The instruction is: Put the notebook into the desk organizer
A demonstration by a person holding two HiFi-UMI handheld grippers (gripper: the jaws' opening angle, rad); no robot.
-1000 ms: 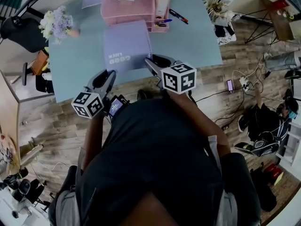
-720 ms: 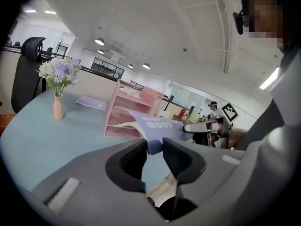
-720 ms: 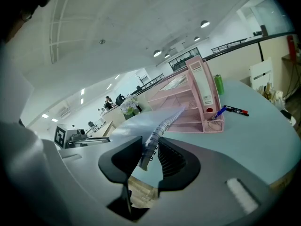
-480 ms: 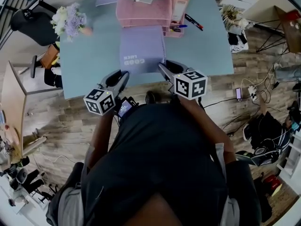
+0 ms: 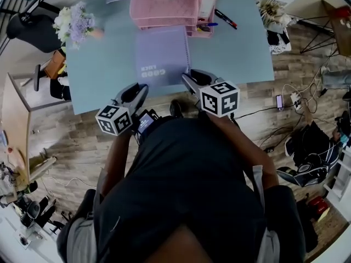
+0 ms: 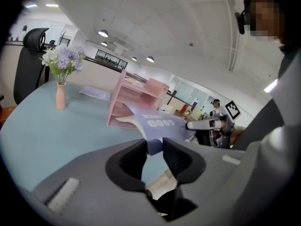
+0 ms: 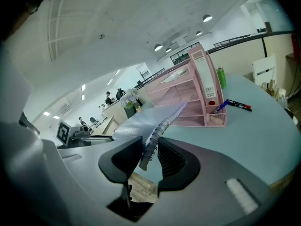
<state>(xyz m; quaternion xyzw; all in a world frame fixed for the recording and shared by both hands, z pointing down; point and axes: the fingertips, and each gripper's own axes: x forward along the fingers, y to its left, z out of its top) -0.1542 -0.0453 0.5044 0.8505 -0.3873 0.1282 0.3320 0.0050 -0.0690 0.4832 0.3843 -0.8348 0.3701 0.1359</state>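
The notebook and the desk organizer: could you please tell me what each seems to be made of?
Notebook: matte lilac cover, probably card or thin plastic, since it bends; wire spiral binding looks metallic. Desk organizer: pink, likely painted metal, given its fine mesh walls.

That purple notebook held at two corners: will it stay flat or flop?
Likely flops a little: in the left gripper view the notebook bows, pale pages hanging beneath its cover. The spiral binding, pinched by the right gripper, probably stiffens that edge. Thin, so probably light.
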